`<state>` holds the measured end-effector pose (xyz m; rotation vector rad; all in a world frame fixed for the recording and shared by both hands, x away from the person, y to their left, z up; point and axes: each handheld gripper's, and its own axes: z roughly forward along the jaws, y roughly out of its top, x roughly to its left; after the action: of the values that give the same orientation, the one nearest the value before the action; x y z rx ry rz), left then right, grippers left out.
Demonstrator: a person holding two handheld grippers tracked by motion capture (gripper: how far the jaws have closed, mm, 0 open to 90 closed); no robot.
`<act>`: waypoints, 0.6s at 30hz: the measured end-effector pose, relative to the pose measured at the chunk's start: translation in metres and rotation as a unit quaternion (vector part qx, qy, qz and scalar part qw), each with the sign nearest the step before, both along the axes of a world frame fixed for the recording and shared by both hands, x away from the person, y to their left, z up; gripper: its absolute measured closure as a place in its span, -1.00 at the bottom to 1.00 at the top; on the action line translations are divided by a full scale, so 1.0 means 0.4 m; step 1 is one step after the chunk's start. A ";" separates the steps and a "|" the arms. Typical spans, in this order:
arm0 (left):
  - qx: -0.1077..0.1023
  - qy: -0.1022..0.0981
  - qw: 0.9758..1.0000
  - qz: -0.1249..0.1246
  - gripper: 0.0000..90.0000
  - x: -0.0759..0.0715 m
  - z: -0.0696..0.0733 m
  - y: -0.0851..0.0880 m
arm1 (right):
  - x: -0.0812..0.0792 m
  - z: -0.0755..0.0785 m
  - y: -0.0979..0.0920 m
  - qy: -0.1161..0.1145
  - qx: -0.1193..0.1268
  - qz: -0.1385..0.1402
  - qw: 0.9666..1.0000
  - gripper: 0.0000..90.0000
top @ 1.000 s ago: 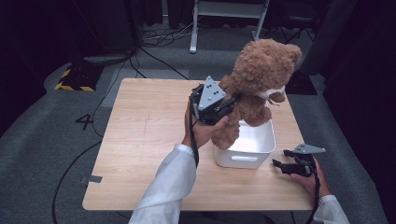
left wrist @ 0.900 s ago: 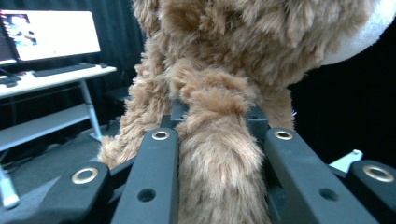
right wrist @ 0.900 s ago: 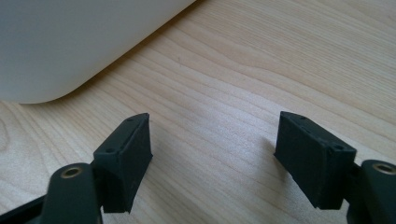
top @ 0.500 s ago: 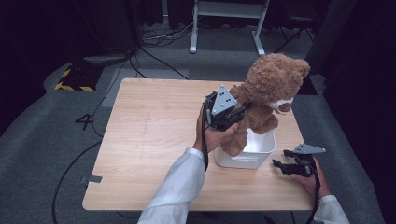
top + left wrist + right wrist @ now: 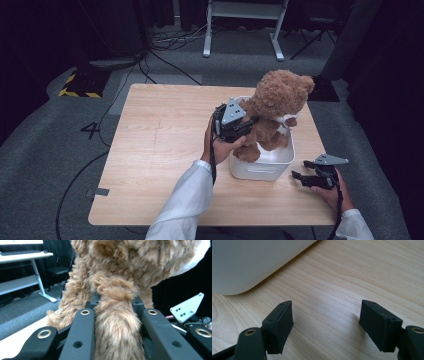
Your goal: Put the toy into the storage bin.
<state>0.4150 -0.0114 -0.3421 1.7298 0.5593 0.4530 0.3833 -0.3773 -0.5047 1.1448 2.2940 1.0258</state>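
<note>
Since the earlier frames the teddy bear [image 5: 274,107] has dropped lower, its feet now down inside the white bin [image 5: 261,162] near the table's [image 5: 155,150] right edge, with the left gripper [image 5: 246,125] still at its side. The high view hides the jaws behind the grey plate, but the left gripper view has them pinching a furry limb of the bear [image 5: 117,322] (the other gripper's plate visible at far right). The right gripper [image 5: 300,178] rests on the wood right of the bin; its own view shows the jaws spread wide over bare tabletop [image 5: 352,280], the bin wall [image 5: 249,262] at upper left.
</note>
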 end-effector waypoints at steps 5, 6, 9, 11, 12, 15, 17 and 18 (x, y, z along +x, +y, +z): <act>0.016 0.003 1.000 -0.003 0.62 0.000 -0.024 -0.018 | 0.000 0.000 0.000 0.000 0.000 0.000 1.000 -0.40; 0.016 0.003 1.000 -0.002 0.62 0.002 -0.025 -0.016 | 0.000 0.000 0.000 0.000 0.000 0.000 1.000 -0.40; 0.013 0.009 1.000 -0.003 0.62 0.006 -0.032 -0.009 | 0.000 0.000 0.000 0.000 0.000 0.000 1.000 -0.40; 0.013 0.011 1.000 -0.004 0.62 0.006 -0.037 -0.007 | 0.000 0.000 0.000 0.000 0.000 0.001 1.000 -0.40; 0.015 0.011 1.000 -0.004 0.61 0.007 -0.041 -0.006 | 0.000 0.000 0.000 0.000 0.000 0.001 1.000 -0.40; 0.027 0.011 1.000 -0.002 0.61 0.009 -0.051 -0.006 | 0.000 0.000 0.000 0.000 0.000 0.001 1.000 -0.40; 0.034 0.015 0.999 -0.003 0.61 0.011 -0.061 -0.003 | 0.000 0.000 0.000 0.000 0.000 0.000 1.000 -0.40; 0.036 0.015 0.999 -0.002 0.60 0.013 -0.065 0.000 | 0.000 0.000 0.000 0.000 0.000 0.001 1.000 -0.40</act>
<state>0.4201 -0.0115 -0.3681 1.8092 0.5664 0.4489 0.3833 -0.3773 -0.5047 1.1437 2.2951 1.0262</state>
